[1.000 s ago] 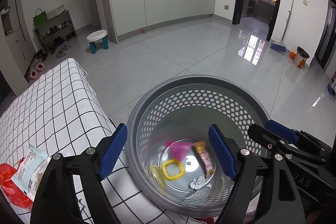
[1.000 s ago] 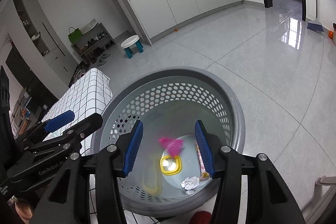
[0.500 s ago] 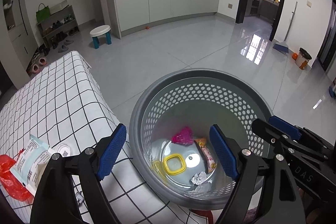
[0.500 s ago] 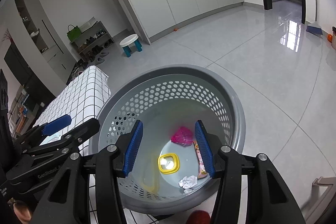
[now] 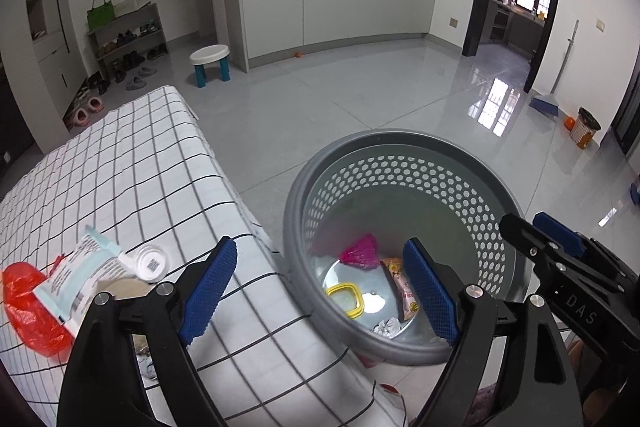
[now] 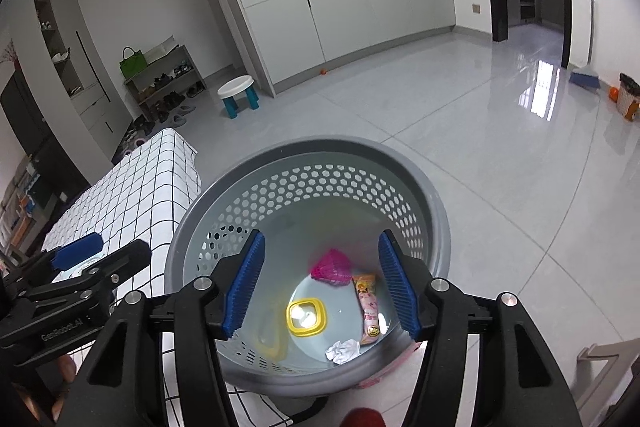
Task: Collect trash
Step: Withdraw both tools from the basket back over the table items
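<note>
Left wrist view: both tools, left tool (image 5: 320, 291) and right tool (image 6: 320, 291), are opening, empty, over the basket (image 5: 400, 155); next, collect the wrapper (image 5: 86, 275) from the desk (image 5: 120, 167).

Your basket (image 6: 434, 223) stands on the floor, just right of the table (image 5: 132, 163). In it lie a wrapper (image 6: 369, 305), a lid (image 6: 306, 315) and crumpled paper (image 6: 343, 350). On the table, left of the basket, a packet (image 5: 80, 277) lies beside a cap (image 5: 151, 262).

Grey basket (image 6: 434, 227), black-checked white tablecloth (image 5: 120, 163)
</note>
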A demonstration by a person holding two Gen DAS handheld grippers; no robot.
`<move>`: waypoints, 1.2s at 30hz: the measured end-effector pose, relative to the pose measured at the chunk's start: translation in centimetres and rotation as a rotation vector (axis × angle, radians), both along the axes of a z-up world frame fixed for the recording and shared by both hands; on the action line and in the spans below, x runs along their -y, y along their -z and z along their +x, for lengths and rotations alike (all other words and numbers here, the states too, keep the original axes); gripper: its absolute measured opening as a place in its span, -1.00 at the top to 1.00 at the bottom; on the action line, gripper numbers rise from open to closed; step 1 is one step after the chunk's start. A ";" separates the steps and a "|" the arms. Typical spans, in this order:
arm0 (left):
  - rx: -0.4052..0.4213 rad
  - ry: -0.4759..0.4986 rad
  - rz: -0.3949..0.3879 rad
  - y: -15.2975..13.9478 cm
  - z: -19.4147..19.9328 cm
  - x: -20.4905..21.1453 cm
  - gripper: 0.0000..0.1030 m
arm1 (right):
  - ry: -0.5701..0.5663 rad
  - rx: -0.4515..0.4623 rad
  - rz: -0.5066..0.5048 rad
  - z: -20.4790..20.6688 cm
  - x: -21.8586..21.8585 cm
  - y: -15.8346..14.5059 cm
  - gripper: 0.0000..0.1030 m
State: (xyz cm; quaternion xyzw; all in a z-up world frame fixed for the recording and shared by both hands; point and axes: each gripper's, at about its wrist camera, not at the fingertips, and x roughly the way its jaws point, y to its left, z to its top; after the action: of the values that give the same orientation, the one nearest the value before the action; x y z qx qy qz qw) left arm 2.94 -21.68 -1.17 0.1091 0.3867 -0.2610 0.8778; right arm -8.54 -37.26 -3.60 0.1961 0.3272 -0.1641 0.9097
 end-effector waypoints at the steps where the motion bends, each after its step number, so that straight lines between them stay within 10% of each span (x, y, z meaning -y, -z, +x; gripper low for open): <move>1: 0.004 -0.002 0.000 -0.1 -0.1 -0.2 -0.63 | 0.002 0.000 -0.004 -0.1 -0.2 -0.1 -0.14; 36: 0.042 -0.212 -0.017 -0.1 -2.7 -16.9 -0.74 | -0.189 -0.006 -0.010 1.3 -15.8 -0.1 -0.20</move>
State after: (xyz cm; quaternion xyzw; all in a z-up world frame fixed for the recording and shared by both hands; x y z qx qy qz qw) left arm 0.24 -4.77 -1.04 0.0657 0.3753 -0.1673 0.9093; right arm -7.27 -21.46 -3.49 0.1593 0.3462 -0.0796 0.9211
